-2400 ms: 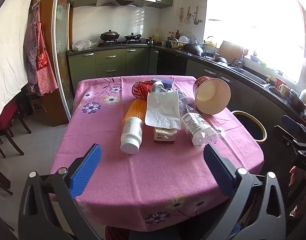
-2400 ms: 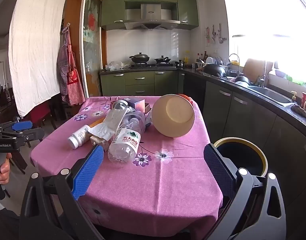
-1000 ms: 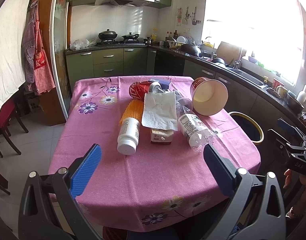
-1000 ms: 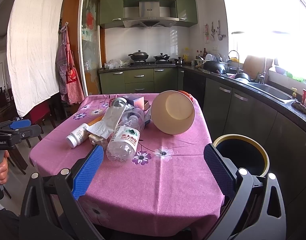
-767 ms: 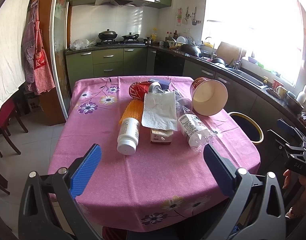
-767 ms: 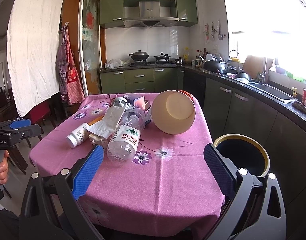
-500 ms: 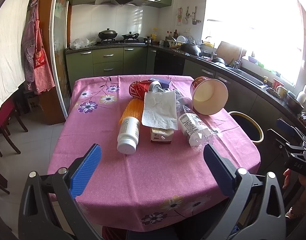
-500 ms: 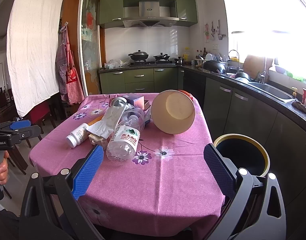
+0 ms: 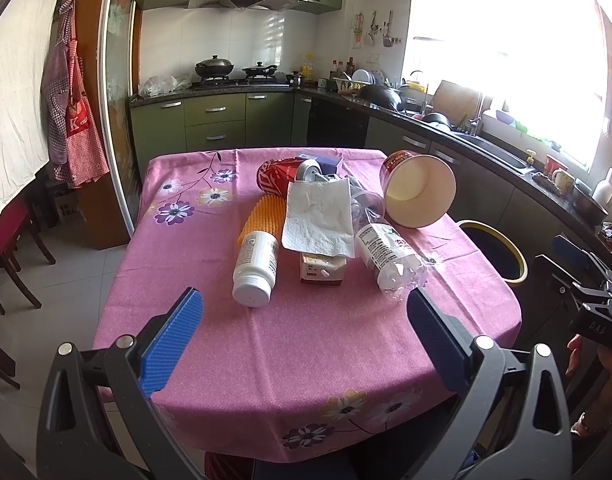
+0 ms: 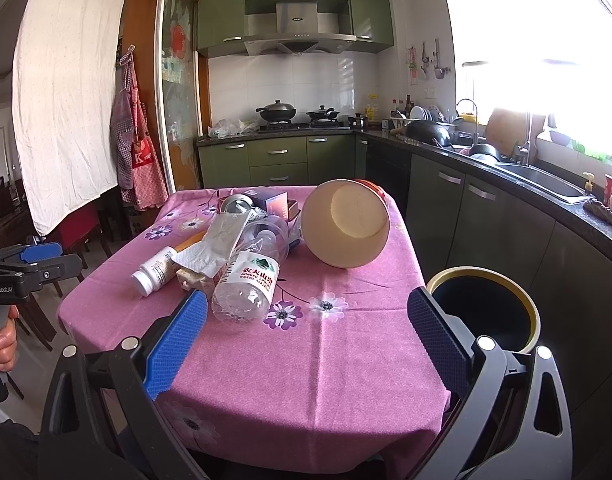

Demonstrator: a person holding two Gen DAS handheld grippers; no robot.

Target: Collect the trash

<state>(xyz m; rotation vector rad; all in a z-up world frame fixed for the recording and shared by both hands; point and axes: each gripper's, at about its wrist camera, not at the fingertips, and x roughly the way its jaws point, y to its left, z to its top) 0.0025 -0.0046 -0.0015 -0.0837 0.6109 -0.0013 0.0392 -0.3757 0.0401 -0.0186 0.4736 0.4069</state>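
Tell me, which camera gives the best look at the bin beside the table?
The right wrist view: the trash bin sits close, its whole yellow rim and dark inside showing beside the table. The left wrist view shows the same bin farther off, partly cut by the table's edge.

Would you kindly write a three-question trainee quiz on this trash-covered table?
1. True or false: the paper bowl stands upright.
2. What covers the small carton: A can, B paper towel, C cap?
3. On which side of the table is the trash bin in the right wrist view?

Key: 1 false, it lies on its side. 2 B. 3 the right side.
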